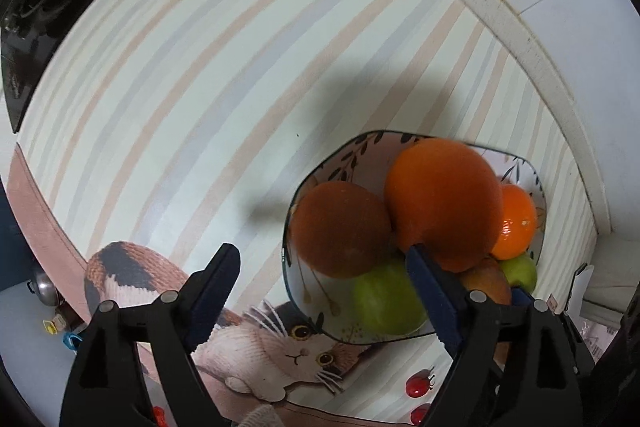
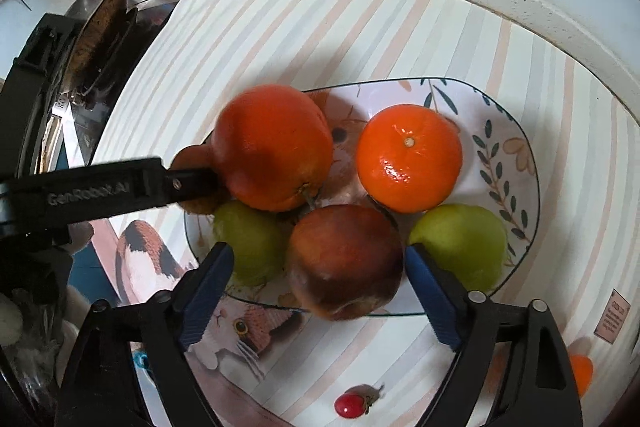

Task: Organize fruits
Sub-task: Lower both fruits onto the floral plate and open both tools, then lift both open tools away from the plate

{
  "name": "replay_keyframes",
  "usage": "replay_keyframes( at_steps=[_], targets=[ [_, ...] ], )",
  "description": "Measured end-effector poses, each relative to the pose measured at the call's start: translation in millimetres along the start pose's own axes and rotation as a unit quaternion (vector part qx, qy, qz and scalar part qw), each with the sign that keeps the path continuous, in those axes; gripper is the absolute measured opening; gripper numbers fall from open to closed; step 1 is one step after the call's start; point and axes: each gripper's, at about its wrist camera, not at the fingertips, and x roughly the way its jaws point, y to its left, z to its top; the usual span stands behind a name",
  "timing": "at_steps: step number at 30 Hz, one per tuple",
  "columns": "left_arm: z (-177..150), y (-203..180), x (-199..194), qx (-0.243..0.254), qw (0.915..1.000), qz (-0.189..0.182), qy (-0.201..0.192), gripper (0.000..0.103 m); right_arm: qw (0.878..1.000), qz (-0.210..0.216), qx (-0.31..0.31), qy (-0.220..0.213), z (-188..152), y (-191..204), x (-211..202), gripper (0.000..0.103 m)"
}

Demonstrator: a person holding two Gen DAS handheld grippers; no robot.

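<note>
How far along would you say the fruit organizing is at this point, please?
Nearly done, it seems. The plate already carries a large orange, a mandarin, a reddish apple, two green fruits and a brown one. Both tongs, right and left, are open and empty; the right brackets the apple. No loose fruit shows on the striped mat.

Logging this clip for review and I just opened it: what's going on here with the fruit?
A person with a claw in each hand is working over a patterned plate piled with fruit on a striped cat-print mat. The right claw is open, straddling a reddish apple without closing on it. The left claw is open too, one finger against the large orange. A shiny mandarin and two green fruits also sit on the plate.
</note>
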Motion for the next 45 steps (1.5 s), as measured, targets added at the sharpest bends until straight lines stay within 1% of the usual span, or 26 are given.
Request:
replay_keyframes(
  at_steps=[5,11,15,17,22,29,38,45],
  targets=[
    [-13,1,-21,0.011,0.9996,0.009,-0.026,0.085,1.000,-0.009,-0.003,-0.008,-6,1,-21,0.095],
    [-47,-1,-48,0.037,0.9968,0.030,-0.065,0.085,0.999,-0.029,0.000,-0.021,-16,-7,-47,0.095],
    [-74,-7,-65,0.055,0.9942,0.032,-0.087,0.085,0.999,-0.039,0.005,-0.029,-27,-13,-63,0.095],
    [-82,-13,-68,0.060,0.9933,0.030,-0.094,0.085,0.999,-0.038,0.007,-0.033,-32,-16,-69,0.095],
    [-107,-13,-80,0.059,0.9913,0.023,-0.115,0.085,0.997,-0.046,0.002,-0.054,-49,-17,-93,0.095],
    [-140,-12,-106,0.065,0.9841,0.037,-0.161,0.085,0.995,-0.055,-0.014,-0.088,-73,-10,-130,0.095],
    [-173,-22,-145,0.075,0.9762,0.023,-0.202,0.085,0.989,-0.059,-0.026,-0.134,-102,-1,-182,0.095],
    [-190,-25,-167,0.082,0.9697,0.019,-0.230,0.085,0.986,-0.050,-0.024,-0.159,-121,5,-213,0.095]
  ],
)
